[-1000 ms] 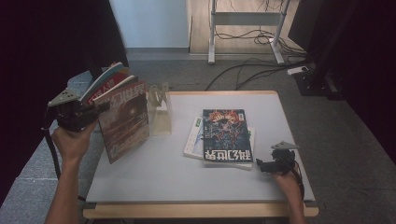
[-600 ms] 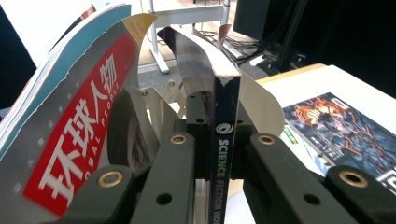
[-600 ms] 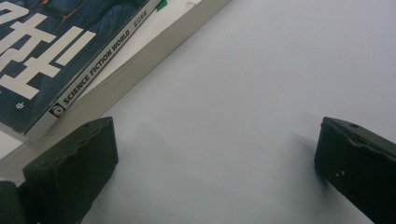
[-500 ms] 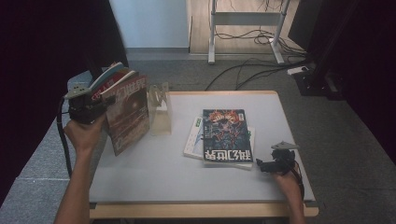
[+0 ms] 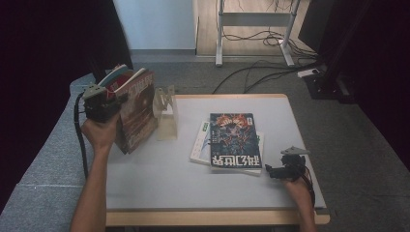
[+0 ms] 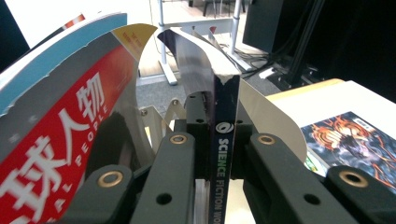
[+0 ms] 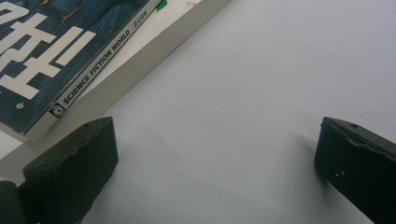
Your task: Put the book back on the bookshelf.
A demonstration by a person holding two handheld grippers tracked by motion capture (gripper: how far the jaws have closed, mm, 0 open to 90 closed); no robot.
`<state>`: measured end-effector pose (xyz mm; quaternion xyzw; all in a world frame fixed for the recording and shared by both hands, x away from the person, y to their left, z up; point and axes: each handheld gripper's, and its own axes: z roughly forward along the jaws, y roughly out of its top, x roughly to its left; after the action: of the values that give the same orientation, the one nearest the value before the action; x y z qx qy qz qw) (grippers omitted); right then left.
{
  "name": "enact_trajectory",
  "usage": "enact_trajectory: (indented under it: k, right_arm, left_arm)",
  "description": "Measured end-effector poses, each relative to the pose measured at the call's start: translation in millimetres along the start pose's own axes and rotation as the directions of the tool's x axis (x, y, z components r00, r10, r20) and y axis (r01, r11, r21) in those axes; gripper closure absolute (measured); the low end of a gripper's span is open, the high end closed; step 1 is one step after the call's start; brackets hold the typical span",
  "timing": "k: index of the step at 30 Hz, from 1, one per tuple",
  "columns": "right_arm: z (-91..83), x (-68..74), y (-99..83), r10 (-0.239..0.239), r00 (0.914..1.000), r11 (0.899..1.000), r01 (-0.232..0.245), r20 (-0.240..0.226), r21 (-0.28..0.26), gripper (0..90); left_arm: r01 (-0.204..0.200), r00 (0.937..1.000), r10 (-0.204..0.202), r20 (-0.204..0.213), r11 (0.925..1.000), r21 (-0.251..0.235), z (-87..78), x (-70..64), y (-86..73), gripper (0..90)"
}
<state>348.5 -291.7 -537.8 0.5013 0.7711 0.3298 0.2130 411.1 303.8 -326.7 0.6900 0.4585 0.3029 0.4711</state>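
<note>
Left tool [image 6: 219, 154]: clamped on magazine [image 6: 224, 140] spine, lettering legible in left gripper view. Right tool [image 5: 285, 169]: jaws apart, table [image 5: 159, 183] near right.

Even overhead light brightens the table [image 5: 159, 183], dark surroundings left and right; near red magazine cover [image 6: 56, 154] slightly blurred.

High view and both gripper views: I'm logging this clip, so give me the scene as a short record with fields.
left gripper: shut on the spine of a magazine, held up at the table's left edge
beside it: red magazine, pages fanned, by the clear stand
right gripper: open, low over bare table, holding nothing
stack: magazines lying flat mid-table, dark cover on top, just ahead of the right gripper
work in hand: one magazine lifted, the stack not yet touched
</note>
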Motion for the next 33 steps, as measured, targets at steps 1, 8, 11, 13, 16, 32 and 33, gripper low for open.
enact_trajectory:
  k: [1, 8, 11, 13, 16, 32, 33]
  right_arm:
    - [0.0, -0.1, 0.0, -0.001, 1.0, 1.0, 0.001, 0.0, 0.0, 0.0]
    - [0.0, 0.1, 0.0, 0.001, 1.0, 1.0, -0.001, 0.0, 0.001, 0.0]
    - [0.0, 0.1, 0.0, 0.001, 1.0, 1.0, -0.001, 0.0, 0.001, 0.0]
    - [0.0, 0.1, 0.0, 0.001, 1.0, 1.0, -0.001, 0.0, 0.001, 0.0]
    - [0.0, 0.1, 0.0, 0.0, 1.0, 1.0, 0.0, 0.0, 0.001, 0.0]
    - [0.0, 0.0, 0.0, -0.002, 1.0, 1.0, 0.002, 0.0, 0.001, 0.0]
    - [0.0, 0.0, 0.0, -0.002, 1.0, 1.0, 0.002, 0.001, 0.001, 0.0]
  left_arm:
    - [-0.003, 1.0, 0.003, -0.004, 1.0, -0.006, 2.1, -0.7, -1.1, 84.3]
    - [0.013, 0.9999, -0.012, 0.009, 0.9993, -0.035, -0.6, 2.3, -11.7, 84.1]
    - [0.016, 0.9997, -0.016, 0.021, 0.9997, -0.018, -5.7, 5.0, -15.9, 83.9]
    - [0.014, 0.9995, -0.014, 0.029, 0.9999, 0.002, -8.8, 5.8, -17.2, 83.8]
    - [-0.001, 0.9991, -0.001, 0.043, 0.9991, 0.043, -12.5, 5.8, -17.4, 83.7]
    - [-0.021, 0.9982, 0.01, 0.059, 0.9813, 0.191, -18.2, 8.5, -11.8, 81.3]
    - [-0.019, 0.9979, 0.007, 0.064, 0.9801, 0.197, -17.6, 8.4, -10.9, 81.3]
